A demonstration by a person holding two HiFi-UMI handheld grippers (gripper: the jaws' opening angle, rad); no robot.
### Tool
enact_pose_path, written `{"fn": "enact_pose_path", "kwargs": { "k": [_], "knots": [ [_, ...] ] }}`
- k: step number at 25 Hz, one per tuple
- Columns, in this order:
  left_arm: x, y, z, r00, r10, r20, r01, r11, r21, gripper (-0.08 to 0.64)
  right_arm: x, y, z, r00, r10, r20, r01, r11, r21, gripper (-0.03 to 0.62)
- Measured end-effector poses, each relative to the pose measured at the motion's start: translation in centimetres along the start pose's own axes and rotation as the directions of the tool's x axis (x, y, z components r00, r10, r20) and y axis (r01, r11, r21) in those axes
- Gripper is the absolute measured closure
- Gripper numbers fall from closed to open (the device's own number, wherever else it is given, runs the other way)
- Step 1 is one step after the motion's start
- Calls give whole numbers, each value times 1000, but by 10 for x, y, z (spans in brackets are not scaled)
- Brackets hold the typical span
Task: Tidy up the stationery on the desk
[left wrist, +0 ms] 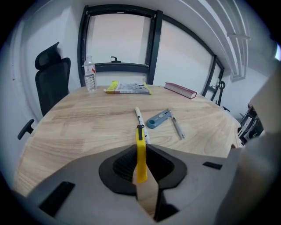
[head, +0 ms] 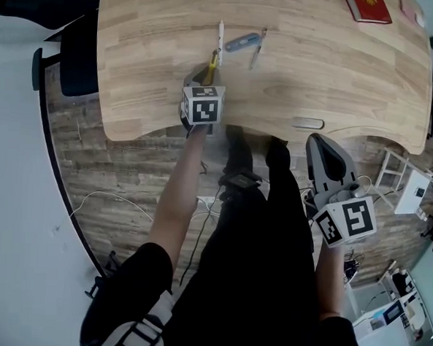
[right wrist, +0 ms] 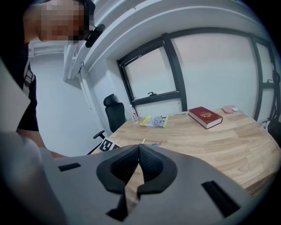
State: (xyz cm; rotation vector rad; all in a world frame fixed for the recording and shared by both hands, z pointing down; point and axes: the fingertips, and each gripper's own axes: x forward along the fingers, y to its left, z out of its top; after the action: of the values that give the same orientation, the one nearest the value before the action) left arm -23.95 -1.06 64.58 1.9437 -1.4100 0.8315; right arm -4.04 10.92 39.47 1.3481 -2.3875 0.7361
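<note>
My left gripper [head: 205, 79] is over the near edge of the wooden desk [head: 158, 48], shut on a yellow pen-like tool with a black tip [left wrist: 140, 151], also seen as the yellow tool [head: 210, 64]. Just beyond it lie a white pen [left wrist: 139, 118], a blue utility knife [left wrist: 158, 118] and a silver pen [left wrist: 177, 128]; in the head view these are the white pen [head: 220, 39], blue knife [head: 241, 41] and silver pen [head: 257, 52]. My right gripper [head: 322, 147] hangs off the desk's front right, jaws pressed together on nothing [right wrist: 138, 154].
A red book [head: 368, 7] lies at the desk's far right, seen too as the red book [right wrist: 204, 117]. A water bottle [left wrist: 89, 73] and a yellow-edged booklet [left wrist: 127, 88] sit at the far side. A black office chair [left wrist: 52, 81] stands to the left. Cables lie on the floor [head: 105, 198].
</note>
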Motion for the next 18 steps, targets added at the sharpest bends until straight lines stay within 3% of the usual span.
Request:
{"fn": "enact_pose_path", "kwargs": {
  "k": [11,18],
  "knots": [
    [-89,-18,56,995,-28,100,29,1000,-8,477,-23,8,22,996,-31,89,32,999,-12,578],
    [-143,-40,90,990,-31,136,31,1000,1,476,-34,16,37,991,1,137,2,1000,-20,580]
  ]
}}
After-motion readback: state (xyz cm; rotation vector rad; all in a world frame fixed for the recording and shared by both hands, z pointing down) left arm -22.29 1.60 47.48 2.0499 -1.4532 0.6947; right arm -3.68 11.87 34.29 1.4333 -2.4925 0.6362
